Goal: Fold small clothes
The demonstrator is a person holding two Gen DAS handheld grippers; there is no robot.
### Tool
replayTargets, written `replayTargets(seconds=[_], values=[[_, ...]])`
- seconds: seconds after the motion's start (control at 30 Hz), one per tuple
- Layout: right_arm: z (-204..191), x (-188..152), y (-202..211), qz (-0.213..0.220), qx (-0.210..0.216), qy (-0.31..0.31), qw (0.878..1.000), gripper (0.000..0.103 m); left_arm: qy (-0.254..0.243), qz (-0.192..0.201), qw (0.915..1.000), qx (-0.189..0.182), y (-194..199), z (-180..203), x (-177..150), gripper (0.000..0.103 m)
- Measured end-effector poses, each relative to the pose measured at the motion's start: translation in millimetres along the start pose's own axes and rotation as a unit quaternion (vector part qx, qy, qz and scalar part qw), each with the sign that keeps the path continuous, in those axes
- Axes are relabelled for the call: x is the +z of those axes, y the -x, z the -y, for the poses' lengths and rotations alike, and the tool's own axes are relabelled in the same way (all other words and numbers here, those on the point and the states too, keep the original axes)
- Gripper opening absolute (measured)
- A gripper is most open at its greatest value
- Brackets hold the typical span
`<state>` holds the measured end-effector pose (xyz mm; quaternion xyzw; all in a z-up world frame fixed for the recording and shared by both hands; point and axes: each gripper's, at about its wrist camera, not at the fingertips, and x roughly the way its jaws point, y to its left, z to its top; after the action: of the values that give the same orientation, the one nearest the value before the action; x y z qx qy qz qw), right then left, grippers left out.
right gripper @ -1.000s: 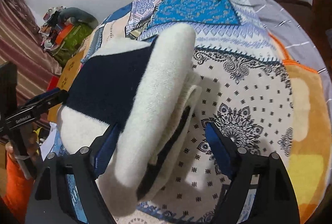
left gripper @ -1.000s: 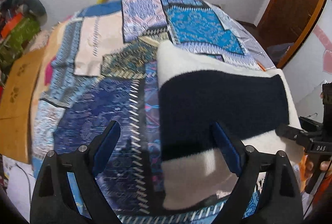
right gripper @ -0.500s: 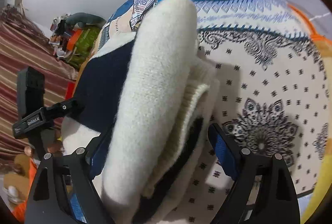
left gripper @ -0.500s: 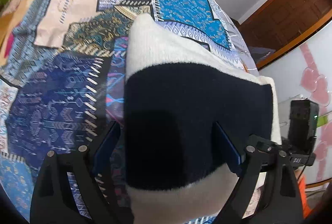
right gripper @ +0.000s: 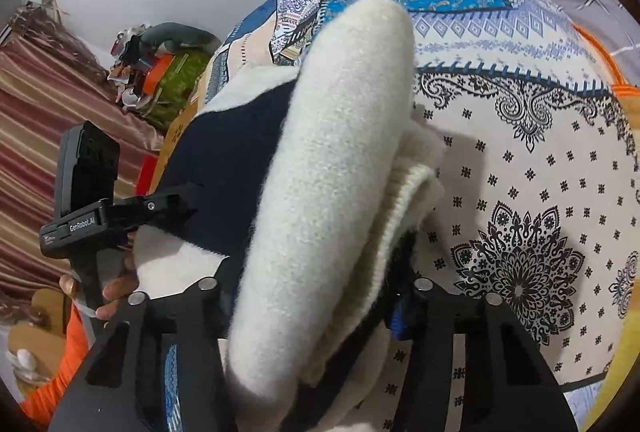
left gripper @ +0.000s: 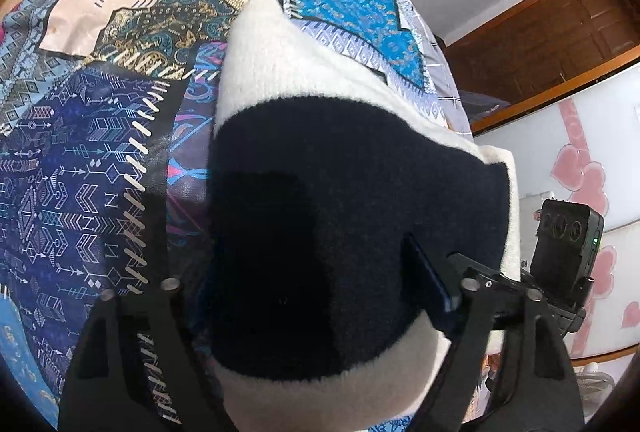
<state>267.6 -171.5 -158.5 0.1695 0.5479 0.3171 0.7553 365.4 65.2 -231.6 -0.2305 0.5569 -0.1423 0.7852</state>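
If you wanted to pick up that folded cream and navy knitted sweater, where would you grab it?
Probably at its two near corners, as now: the left hand-held gripper and right hand-held gripper each straddle a thick folded edge of the cream and navy knitted sweater from the near side. The stacked layers bulge there, so one pinch catches them all.

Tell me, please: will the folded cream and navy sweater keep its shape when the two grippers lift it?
Probably only partly: the sweater is thick, soft knit, so unsupported edges may sag. Its stacked layers look bulky and could slide apart. The fuzzy surface should resist slipping.
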Motion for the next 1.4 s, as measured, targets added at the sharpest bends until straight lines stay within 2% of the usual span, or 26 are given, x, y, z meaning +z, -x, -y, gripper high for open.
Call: replayTargets(seconds=[0.13,0.23,0.57,0.73,0.87,1.03,1.2,1.3,1.4], values=[[-12,2,7,0.01,-0.009,0.017,1.0,0.042,-0.011,0.008,0.9999,-0.005,15,2,-5,0.064],[-25,4,14,0.019,-0.01,0.035,0.999,0.04,-0.018,0.019,0.9997,-0.005,28,3,-10,0.061],[-94,12,16,0.034,0.007,0.095,0.995,0.04,-0.022,0.088,0.9958,0.006,114,-14,-34,0.06],[-130,12,0,0.028,0.02,0.121,0.992,0.04,-0.011,0.122,0.9922,0.022,159,-39,-54,0.06],[-149,7,-22,0.012,0.027,0.132,0.991,0.04,0.007,0.131,0.9907,0.034,179,-66,-69,0.06],[-156,6,-59,-0.02,0.024,0.132,0.991,0.04,0.034,0.122,0.9911,0.041,175,-97,-78,0.06],[-150,5,-89,-0.057,0.007,0.123,0.991,0.04,0.06,0.095,0.9928,0.039,152,-127,-88,0.06],[-142,2,-102,-0.075,-0.011,0.122,0.99,0.04,0.065,0.078,0.9934,0.053,136,-136,-94,0.06],[-137,2,-105,-0.076,-0.017,0.123,0.989,0.042,0.062,0.082,0.993,0.057,129,-138,-98,0.062]])
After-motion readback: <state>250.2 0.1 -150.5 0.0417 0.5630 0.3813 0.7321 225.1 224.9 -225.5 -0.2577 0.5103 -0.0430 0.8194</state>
